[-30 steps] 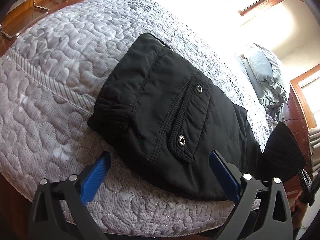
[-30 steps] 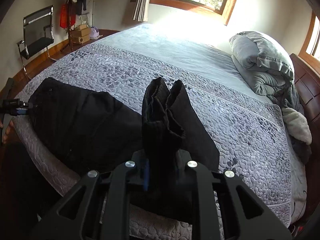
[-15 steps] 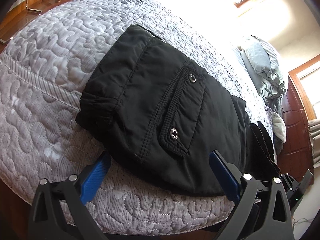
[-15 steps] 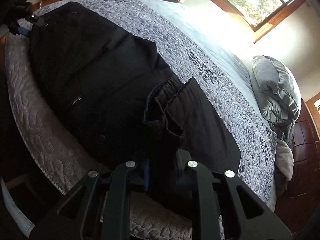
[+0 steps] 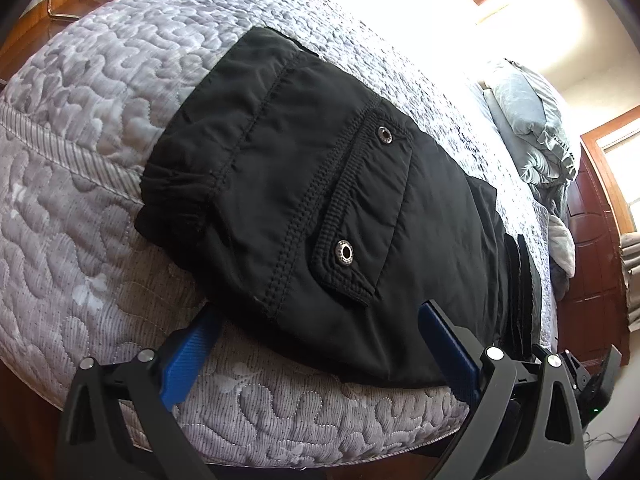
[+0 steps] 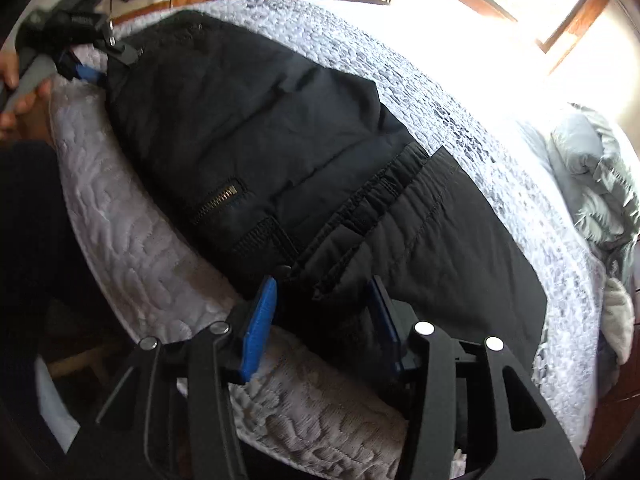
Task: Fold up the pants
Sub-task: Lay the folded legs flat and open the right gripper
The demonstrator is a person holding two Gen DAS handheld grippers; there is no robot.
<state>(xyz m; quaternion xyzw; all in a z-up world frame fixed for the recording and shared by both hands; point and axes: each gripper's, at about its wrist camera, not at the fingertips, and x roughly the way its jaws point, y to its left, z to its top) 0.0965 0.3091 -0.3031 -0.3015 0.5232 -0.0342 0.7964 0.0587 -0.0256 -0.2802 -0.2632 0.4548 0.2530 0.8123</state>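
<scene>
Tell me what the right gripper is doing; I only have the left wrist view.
Observer: The right gripper is open. Its jaws have just been opening, and the cuff end lies loose between the pads.
Operator: Where did that end land?
Observer: Folded over onto the rest of the pants, beside a brass zip pocket that your view lacks.
Operator: How does the left gripper look from there?
Observer: The left gripper sits at the far end of the pants, with a hand on its handle.
</scene>
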